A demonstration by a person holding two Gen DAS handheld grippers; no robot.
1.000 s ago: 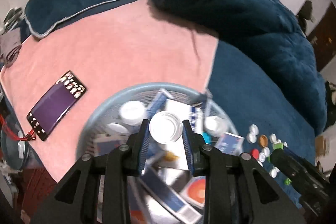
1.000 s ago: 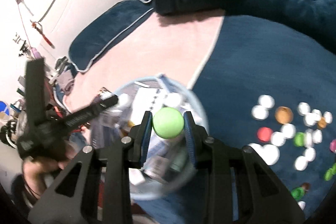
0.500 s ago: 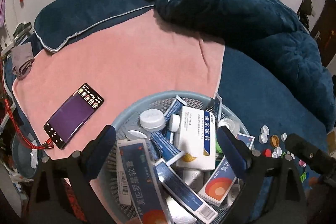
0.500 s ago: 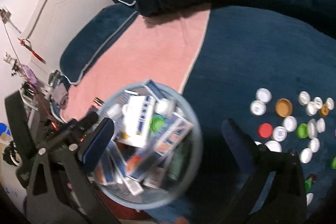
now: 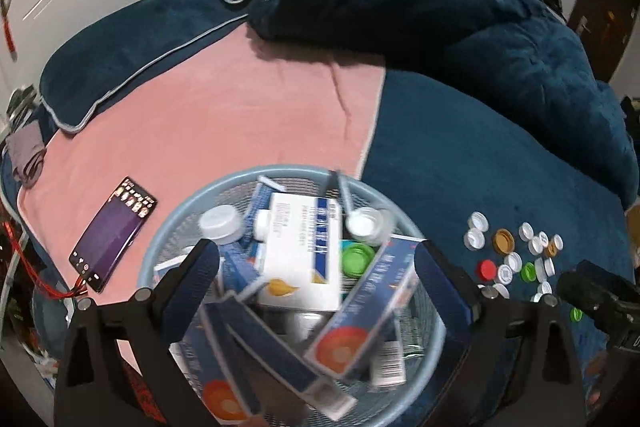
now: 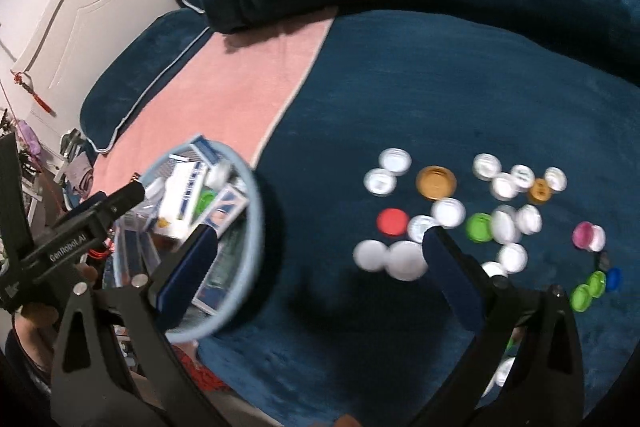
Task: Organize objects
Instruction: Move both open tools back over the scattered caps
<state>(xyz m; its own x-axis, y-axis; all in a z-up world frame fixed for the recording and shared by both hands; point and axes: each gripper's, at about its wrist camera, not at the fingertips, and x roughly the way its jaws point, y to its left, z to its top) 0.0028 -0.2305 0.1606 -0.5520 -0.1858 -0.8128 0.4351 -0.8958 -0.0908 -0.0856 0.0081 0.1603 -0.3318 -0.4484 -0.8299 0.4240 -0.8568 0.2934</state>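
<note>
Right wrist view: right gripper (image 6: pixel 318 263), jaws now spread empty, has dropped its green cap (image 5: pixel 357 258) into basket (image 5: pixel 188 203); left gripper (image 5: pixel 316 275) likewise released.

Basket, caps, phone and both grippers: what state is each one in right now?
Basket: upright on the bed, filled with boxes and caps.
Green cap: lying in the basket.
Loose caps: scattered on the blue blanket, outside the basket.
Phone: flat on the pink towel, screen lit.
Left gripper: jaws open, empty.
Right gripper: jaws open, empty.
</note>
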